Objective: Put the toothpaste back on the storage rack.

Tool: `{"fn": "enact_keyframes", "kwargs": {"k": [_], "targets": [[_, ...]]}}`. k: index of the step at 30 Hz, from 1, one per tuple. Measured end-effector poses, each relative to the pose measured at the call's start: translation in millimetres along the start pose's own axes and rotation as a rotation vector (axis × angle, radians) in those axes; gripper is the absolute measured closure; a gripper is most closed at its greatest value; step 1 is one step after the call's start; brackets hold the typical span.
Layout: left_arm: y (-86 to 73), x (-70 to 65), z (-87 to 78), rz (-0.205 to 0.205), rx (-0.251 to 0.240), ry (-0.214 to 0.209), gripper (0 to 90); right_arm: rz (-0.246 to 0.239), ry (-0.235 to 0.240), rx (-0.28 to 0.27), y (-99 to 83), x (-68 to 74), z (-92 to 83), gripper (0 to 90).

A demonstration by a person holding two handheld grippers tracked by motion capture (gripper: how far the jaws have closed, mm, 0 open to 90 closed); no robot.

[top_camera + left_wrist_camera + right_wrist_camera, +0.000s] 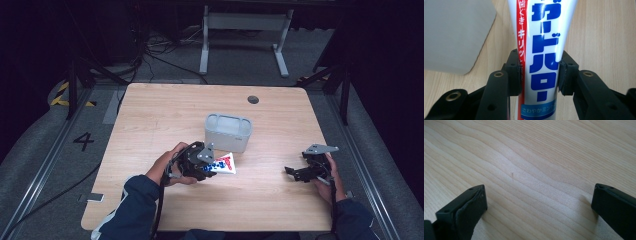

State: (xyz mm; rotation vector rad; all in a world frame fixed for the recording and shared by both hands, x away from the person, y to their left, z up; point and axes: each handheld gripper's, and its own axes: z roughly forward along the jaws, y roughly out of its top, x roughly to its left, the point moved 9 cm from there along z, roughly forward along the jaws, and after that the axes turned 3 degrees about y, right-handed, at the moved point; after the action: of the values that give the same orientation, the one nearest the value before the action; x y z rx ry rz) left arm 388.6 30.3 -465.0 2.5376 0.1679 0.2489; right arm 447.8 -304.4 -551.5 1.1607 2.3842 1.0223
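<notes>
I count one toothpaste tube (541,50) clamped in my left gripper (539,75), one grey bin (228,131) mid-desk (150,110). My right gripper (539,202) gapes empty near the right edge. The tube's ends are cut off.

The toothpaste tube (541,50) is white with bold blue lettering, a red stripe of white characters along one side and a light-blue band. The storage box (228,132) is pale grey. The worktop (280,120) shows light wavy wood grain. Both tongs are black.
</notes>
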Motion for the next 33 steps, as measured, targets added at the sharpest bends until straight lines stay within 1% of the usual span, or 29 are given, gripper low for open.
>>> {"fn": "enact_keyframes", "kwargs": {"k": [2, 4, 5, 6, 7, 8, 9, 10, 13, 14, 16, 17, 18, 19, 20, 21, 22, 23, 25, 26, 29, 32, 33], "targets": [[2.3, 0.3, -2.9, -0.011, -0.023, 0.004, 62.1, 0.000, 0.000, 0.000, 0.0, 0.0, 0.0, 0.2], [4.4, 0.9, -5.3, -0.013, -0.040, 0.005, 62.2, 0.001, 0.000, 0.000, 0.0, 0.1, 0.0, 0.2], [4.4, 0.9, -5.3, -0.013, -0.040, 0.005, 62.2, 0.000, 0.000, 0.000, 0.0, 0.0, 0.0, 0.2], [6.0, 1.9, -7.8, -0.010, -0.052, 0.011, 62.2, 0.000, 0.000, 0.000, 0.0, 0.0, 0.0, 0.2], [6.8, 1.8, -8.9, -0.019, -0.061, 0.012, 62.3, 0.000, 0.000, 0.000, 0.0, 0.0, 0.0, 0.2], [7.8, 3.1, -9.9, -0.015, -0.073, 0.018, 62.4, 0.001, 0.000, 0.000, 0.0, 0.0, 0.0, 0.2], [8.7, 3.2, -10.8, -0.028, -0.086, 0.019, 62.4, 0.002, 0.000, -0.001, 0.1, 0.1, 0.0, 0.2], [9.6, 4.3, -11.4, -0.030, -0.097, 0.022, 62.4, 0.001, 0.000, 0.000, 0.0, 0.0, 0.0, 0.2], [11.2, 6.6, -13.5, -0.042, -0.113, 0.029, 62.4, 0.000, 0.000, 0.000, 0.0, 0.0, 0.0, 0.2], [12.0, 7.4, -14.5, -0.036, -0.120, 0.033, 62.4, 0.001, 0.000, -0.001, 0.1, 0.1, 0.0, 0.2], [13.6, 7.4, -15.6, -0.045, -0.136, 0.035, 62.4, 0.001, 0.000, -0.001, 0.1, 0.1, 0.0, 0.2], [14.2, 7.7, -16.4, -0.038, -0.138, 0.036, 62.5, 0.000, 0.000, 0.000, 0.0, 0.0, 0.0, 0.2], [14.2, 7.7, -16.4, -0.038, -0.138, 0.036, 62.4, 0.000, 0.000, 0.000, 0.0, 0.0, 0.0, 0.2], [15.7, 7.9, -17.9, -0.044, -0.149, 0.038, 62.5, 0.000, 0.000, 0.000, 0.0, 0.0, 0.0, 0.2], [16.2, 8.9, -18.5, -0.038, -0.153, 0.043, 62.5, 0.001, 0.000, -0.001, 0.1, 0.1, 0.0, 0.2], [16.9, 8.9, -19.0, -0.047, -0.158, 0.047, 62.5, 0.002, 0.000, -0.001, 0.1, 0.1, 0.0, 0.2], [16.9, 8.9, -19.0, -0.047, -0.158, 0.047, 62.5, 0.002, 0.000, -0.001, 0.1, 0.1, 0.0, 0.2], [17.9, 9.9, -20.1, -0.050, -0.164, 0.057, 62.5, 0.001, 0.000, 0.000, 0.0, 0.0, 0.0, 0.2], [20.1, 13.4, -23.9, -0.059, -0.185, 0.069, 62.7, 0.001, 0.000, 0.000, 0.0, 0.0, 0.0, 0.2], [20.1, 13.4, -23.9, -0.059, -0.185, 0.069, 62.7, 0.001, 0.000, 0.000, 0.0, 0.0, 0.0, 0.2], [24.3, 15.6, -28.1, -0.070, -0.221, 0.071, 62.7, 0.001, 0.002, -0.001, 0.0, 0.2, -0.1, 0.2], [28.4, 18.4, -31.2, -0.075, -0.248, 0.083, 62.8, 0.000, 0.002, -0.001, 0.0, 0.2, -0.1, 0.2], [29.9, 18.8, -32.2, -0.086, -0.259, 0.082, 62.8, 0.000, 0.002, -0.001, 0.0, 0.2, -0.1, 0.2]]}}
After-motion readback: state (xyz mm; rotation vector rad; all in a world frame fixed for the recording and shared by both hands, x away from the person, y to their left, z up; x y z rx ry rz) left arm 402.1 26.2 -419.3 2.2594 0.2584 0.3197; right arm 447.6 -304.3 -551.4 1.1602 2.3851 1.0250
